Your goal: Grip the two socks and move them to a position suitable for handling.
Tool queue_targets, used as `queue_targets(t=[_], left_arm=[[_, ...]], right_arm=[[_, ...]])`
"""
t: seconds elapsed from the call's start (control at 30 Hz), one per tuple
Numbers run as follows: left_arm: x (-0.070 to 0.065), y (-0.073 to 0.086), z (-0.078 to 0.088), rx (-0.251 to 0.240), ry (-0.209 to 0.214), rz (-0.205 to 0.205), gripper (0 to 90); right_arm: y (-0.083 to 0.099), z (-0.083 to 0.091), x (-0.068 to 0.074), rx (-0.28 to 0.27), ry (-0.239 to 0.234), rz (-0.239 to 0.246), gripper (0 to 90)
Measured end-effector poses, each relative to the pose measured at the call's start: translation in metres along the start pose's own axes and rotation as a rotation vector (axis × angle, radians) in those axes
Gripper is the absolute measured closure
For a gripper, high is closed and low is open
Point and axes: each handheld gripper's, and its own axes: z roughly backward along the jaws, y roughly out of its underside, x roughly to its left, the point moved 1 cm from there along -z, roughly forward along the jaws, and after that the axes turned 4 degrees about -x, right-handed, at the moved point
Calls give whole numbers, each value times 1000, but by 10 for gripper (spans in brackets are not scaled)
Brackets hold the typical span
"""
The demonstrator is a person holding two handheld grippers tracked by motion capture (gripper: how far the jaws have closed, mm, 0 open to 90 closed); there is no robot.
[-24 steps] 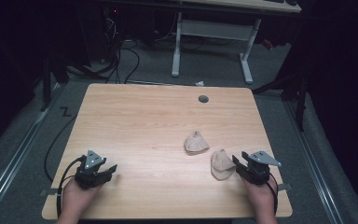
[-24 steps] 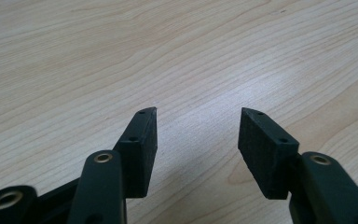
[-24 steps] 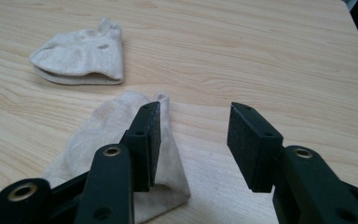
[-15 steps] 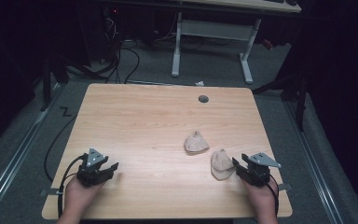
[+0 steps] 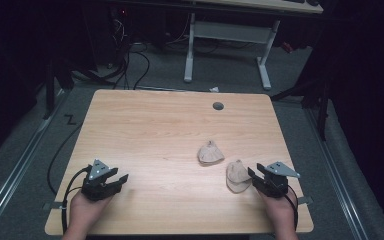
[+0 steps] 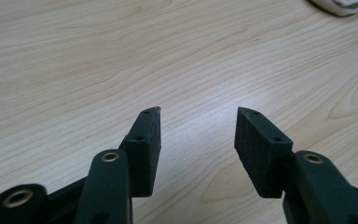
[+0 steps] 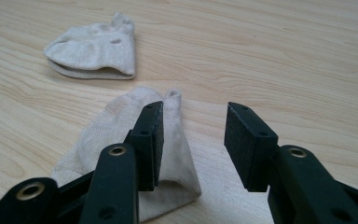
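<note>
Counter (image 5: 155, 130): pale wood-grain top, smooth, with a soft sheen.
Near sock (image 7: 121, 140): beige knit cloth, matt, fine ribbed weave.
Far sock (image 7: 93, 46): same beige knit, matt, slightly fuzzy.
Right tool (image 7: 193, 140): black matt plastic arms, brass-coloured metal rivets, pads (image 7: 247, 140) rough and grainy.
Left tool (image 6: 198, 144): identical black matt plastic, rough pads.
Floor (image 5: 40, 145): grey carpet, matt.

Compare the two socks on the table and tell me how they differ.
The near sock lies right by the right gripper, partly behind one of its jaws in the right gripper view; the far sock lies apart, toward the table's middle. The near sock points lengthwise away from that gripper; the far sock lies crosswise to it. Both are small, beige, and flat on the wooden table.
</note>
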Motion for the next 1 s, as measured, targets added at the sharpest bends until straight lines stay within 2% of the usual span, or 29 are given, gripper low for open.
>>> queue_targets(t=[0.1,0.23,0.27,0.33,0.37,0.47,0.7,0.87,1.0], left_arm=[[-1,-1,0,-16,31,23,512],[-5,1,0,-13,55,26,512],[-6,1,0,-12,58,25,512],[-7,2,0,-9,62,23,512],[-8,2,-1,-6,64,18,512],[-10,3,-1,1,63,5,511],[-11,3,-2,6,63,-2,500],[-12,4,-6,25,61,-12,490],[-13,3,-6,22,62,-21,490]], right_arm=[[-2,-3,2,4,-12,-1,585],[-5,-9,9,15,-30,31,634],[-5,-10,10,22,-32,33,684],[-5,-14,9,51,-46,35,854],[-4,-14,9,66,-49,27,896],[-3,-17,6,90,-51,8,899],[4,-23,4,135,-47,19,897],[9,-28,9,169,-69,39,895],[9,-28,13,169,-85,47,892]])
